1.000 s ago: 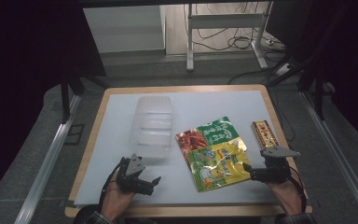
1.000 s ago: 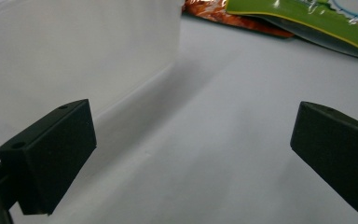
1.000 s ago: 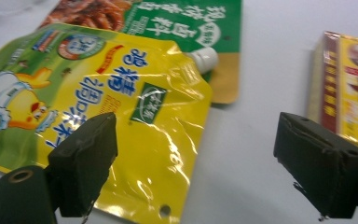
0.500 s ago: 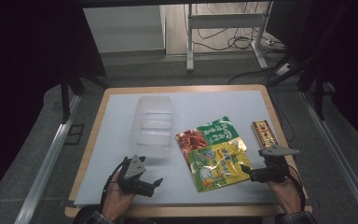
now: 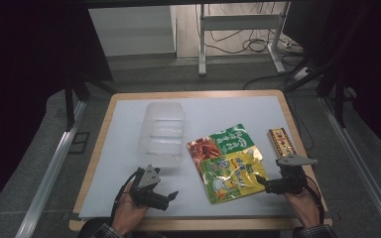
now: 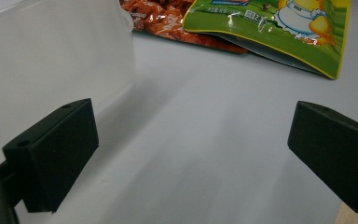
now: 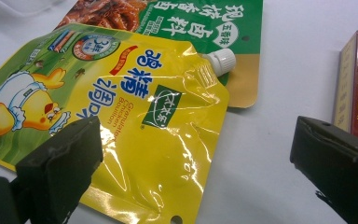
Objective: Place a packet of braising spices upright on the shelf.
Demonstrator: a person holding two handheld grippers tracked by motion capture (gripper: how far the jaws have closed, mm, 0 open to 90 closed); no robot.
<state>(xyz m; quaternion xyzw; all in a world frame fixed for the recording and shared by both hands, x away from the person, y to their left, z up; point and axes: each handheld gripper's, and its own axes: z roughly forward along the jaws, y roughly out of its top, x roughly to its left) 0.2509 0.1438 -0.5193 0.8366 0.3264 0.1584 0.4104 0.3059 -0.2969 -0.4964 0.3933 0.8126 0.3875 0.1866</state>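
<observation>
The right gripper (image 5: 267, 182) has just been opening its jaws, nothing between them, at the yellow bouillon pouch's (image 7: 135, 116) near corner, probably lining up a grasp. That pouch overlaps a green sauce packet (image 5: 230, 140). Left of the pouch, the left gripper (image 6: 191, 154) waits open beside a clear plastic container (image 5: 162, 133); right, a red box (image 5: 281, 141).

Wood-edged surface (image 5: 129, 101) under a white sheet (image 5: 258, 111). At mid-sheet, a green and red sachet (image 5: 223, 141). Overlapping its near edge, a yellow spouted pouch (image 5: 233, 173), lying flat. To the sachet's left, a clear plastic container (image 5: 162, 133), resting directly on the sheet. To the sachet's right, near the wooden edge, a narrow red and gold box (image 5: 281, 142).
</observation>
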